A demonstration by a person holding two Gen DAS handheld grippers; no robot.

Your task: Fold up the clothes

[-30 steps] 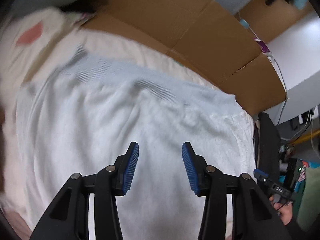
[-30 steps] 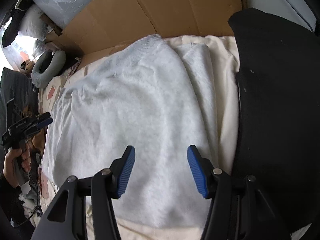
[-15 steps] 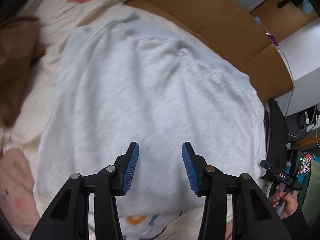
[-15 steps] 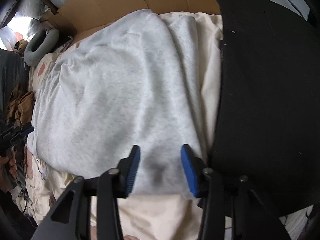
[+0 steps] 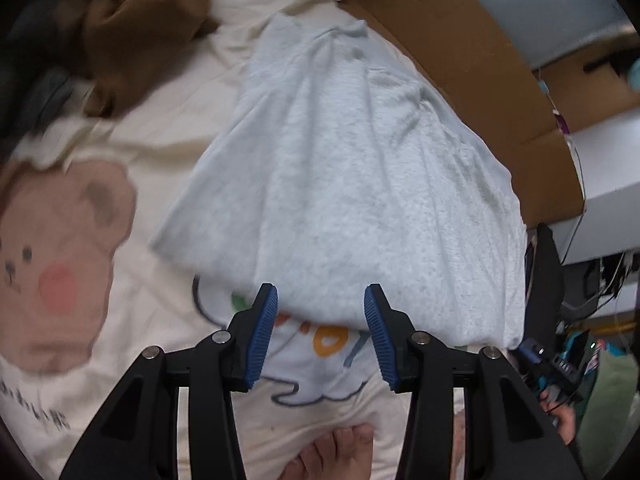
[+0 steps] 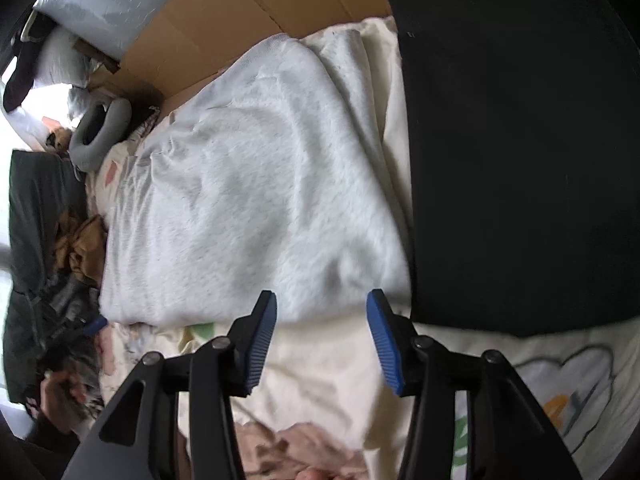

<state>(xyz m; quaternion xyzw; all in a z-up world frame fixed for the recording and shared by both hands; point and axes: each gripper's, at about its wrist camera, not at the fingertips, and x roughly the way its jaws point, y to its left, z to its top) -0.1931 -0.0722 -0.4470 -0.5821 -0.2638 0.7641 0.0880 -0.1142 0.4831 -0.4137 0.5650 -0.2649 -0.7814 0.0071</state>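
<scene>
The pale grey fleecy sweatshirt [image 5: 352,184] lies spread flat on a cream printed bedsheet [image 5: 160,152], likely laid out for folding, a black garment [image 6: 520,140] at its right. The left gripper [image 5: 320,334] hangs part-open and empty above its near hem; the right gripper [image 6: 322,338], jaws just reopening, holds nothing.

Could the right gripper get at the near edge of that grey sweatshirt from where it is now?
Probably yes. The right gripper hangs open just above the near edge of the grey sweatshirt, its jaws having just widened with nothing between them. Only bare cream bedsheet lies below; the black garment sits off to the side.
</scene>
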